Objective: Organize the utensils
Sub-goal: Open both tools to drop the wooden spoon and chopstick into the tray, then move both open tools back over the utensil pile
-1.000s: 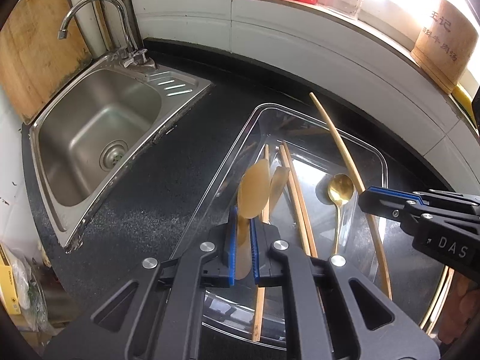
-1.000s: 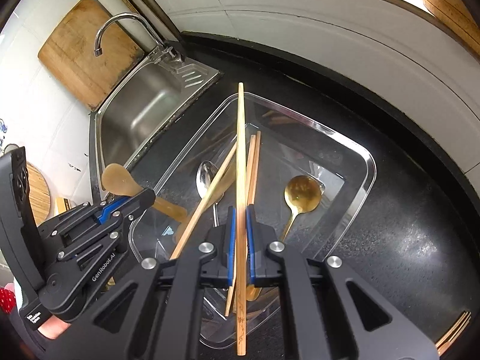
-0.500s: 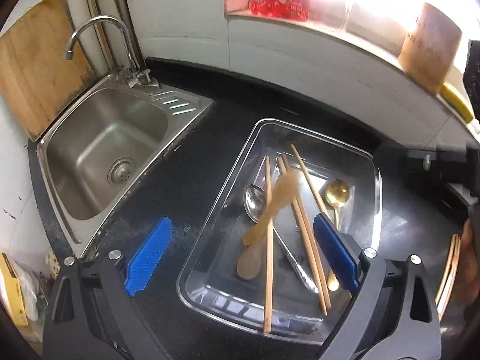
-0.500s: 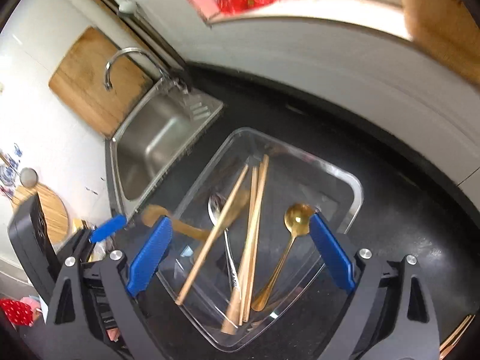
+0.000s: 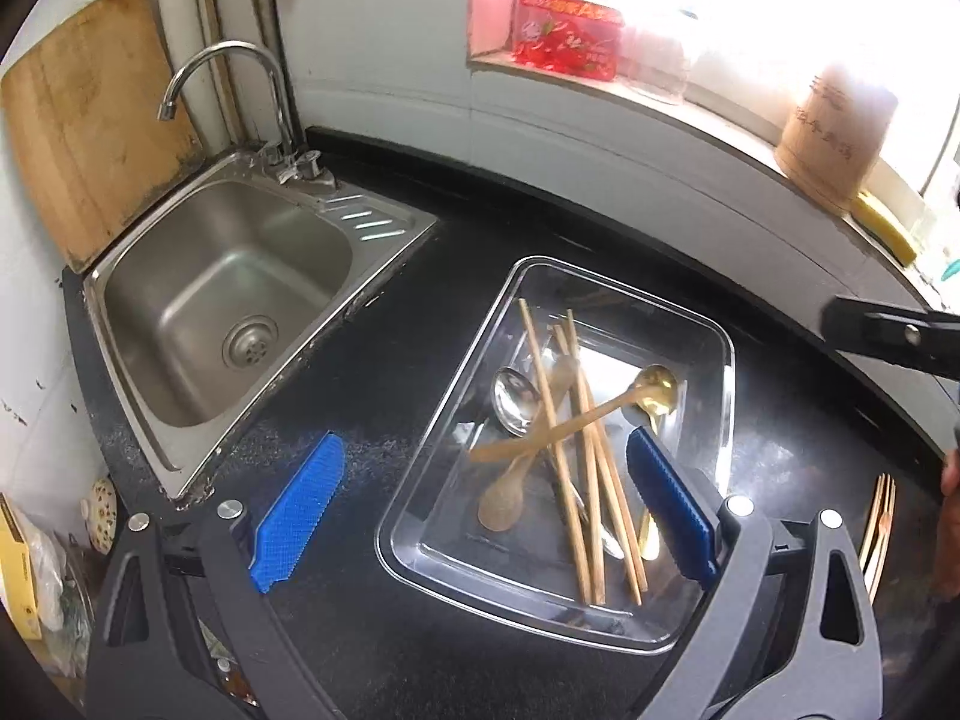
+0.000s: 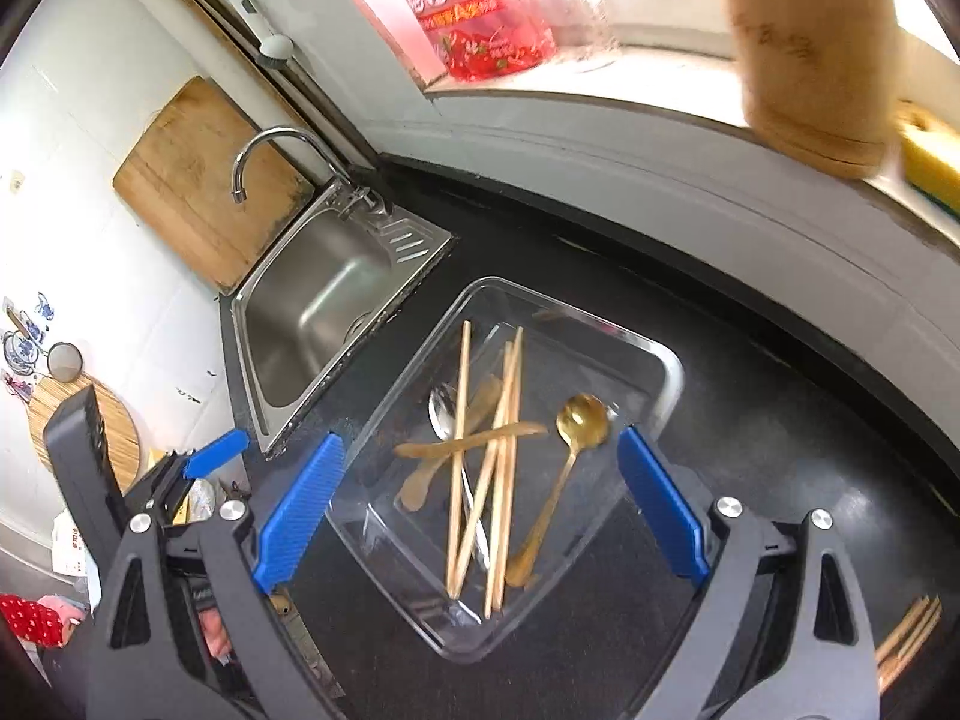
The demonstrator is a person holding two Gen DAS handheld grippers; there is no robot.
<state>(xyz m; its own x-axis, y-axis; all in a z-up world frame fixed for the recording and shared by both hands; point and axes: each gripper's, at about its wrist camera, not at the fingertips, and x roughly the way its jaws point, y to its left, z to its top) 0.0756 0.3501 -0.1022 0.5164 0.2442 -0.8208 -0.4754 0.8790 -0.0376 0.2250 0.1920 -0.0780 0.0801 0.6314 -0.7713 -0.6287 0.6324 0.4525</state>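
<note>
A clear plastic tray (image 5: 714,330) (image 6: 673,363) sits on the black counter. It holds several wooden chopsticks (image 5: 561,468) (image 6: 507,480), a silver spoon (image 5: 513,396) (image 6: 443,411), a gold spoon (image 5: 657,387) (image 6: 579,420) and two wooden spoons. One wooden spoon (image 5: 501,507) lies lengthwise; the other (image 5: 570,425) (image 6: 474,441) lies crosswise over the chopsticks and is blurred. My left gripper (image 5: 483,441) hangs open above the tray's near end with nothing between its blue pads. My right gripper (image 6: 480,438) is also open and empty, above the tray.
A steel sink (image 5: 150,276) with a faucet (image 5: 198,69) lies left of the tray, with a wooden cutting board (image 5: 84,120) leaning behind it. Gold forks (image 5: 879,528) (image 6: 906,630) lie on the counter at the right. A wooden canister (image 5: 834,132) and a yellow sponge (image 5: 888,228) stand on the sill.
Both grippers went from shut to open: the left let go of a wooden spoon, the right of a chopstick, and both now lie in the tray. Both grippers rose away from it.
</note>
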